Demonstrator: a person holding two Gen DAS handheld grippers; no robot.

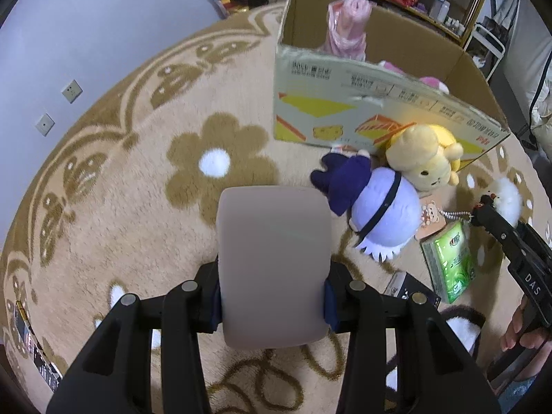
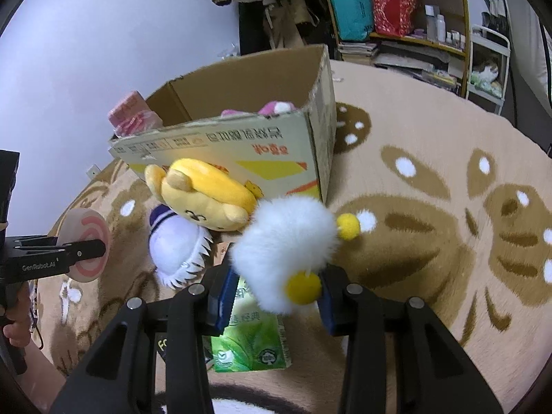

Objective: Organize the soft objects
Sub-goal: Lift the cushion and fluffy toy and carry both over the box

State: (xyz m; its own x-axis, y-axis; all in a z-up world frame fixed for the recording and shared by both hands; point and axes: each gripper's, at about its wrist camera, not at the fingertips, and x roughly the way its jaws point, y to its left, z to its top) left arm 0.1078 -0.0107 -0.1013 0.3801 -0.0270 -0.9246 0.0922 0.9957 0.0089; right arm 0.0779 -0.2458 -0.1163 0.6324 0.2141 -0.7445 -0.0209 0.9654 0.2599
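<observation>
Holding a flat beige pad (image 1: 272, 265) tight between its fingers, the left gripper (image 1: 272, 296) hangs over the rug (image 1: 120, 179). The right gripper (image 2: 274, 296) squeezes a fluffy white toy (image 2: 286, 241) with yellow balls, lifted near the cardboard box (image 2: 241, 151). A yellow bear (image 2: 207, 195) and a purple doll (image 2: 176, 245) lie touching, just beside the box, with a green tissue pack (image 2: 252, 341) close by.

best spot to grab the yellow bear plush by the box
Grip the yellow bear plush across its rounded head, coming from above. It lies against the cardboard box, half on the purple doll, so the top is its freest side.
</observation>
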